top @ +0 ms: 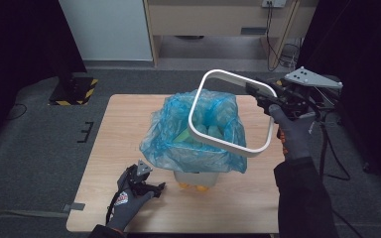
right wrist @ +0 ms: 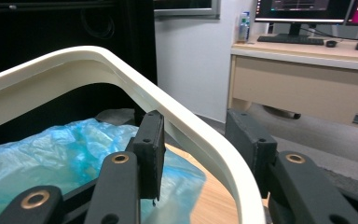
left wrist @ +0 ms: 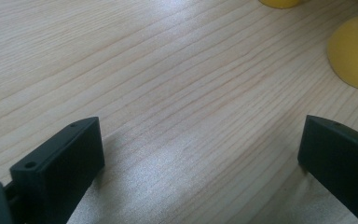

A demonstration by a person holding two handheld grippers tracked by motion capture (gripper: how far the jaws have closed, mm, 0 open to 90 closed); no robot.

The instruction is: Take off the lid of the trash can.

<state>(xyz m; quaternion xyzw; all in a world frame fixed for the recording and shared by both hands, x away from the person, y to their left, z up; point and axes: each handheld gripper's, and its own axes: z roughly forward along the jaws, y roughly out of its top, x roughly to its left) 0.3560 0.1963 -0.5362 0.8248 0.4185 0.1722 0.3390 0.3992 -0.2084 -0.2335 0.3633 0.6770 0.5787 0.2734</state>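
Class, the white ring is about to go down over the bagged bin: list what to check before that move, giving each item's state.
1. Right gripper grips the white ring: ok, jaws on either side of its rim.
2. Ring sits above the bin: ok, tilted over the opening.
3. Blue bag draped over the bin's rim: ok; evenness at the back cannot tell.
4. Left gripper is free: ok, open, resting on the table.
5. Bin steadied: not ok, nothing holds it.

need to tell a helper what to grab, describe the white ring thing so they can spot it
On the light wooden table stands a small bin lined with a crumpled blue plastic bag. Tilted above it, clamped in the right gripper, is the white rounded-square plastic frame, the one rigid open loop.
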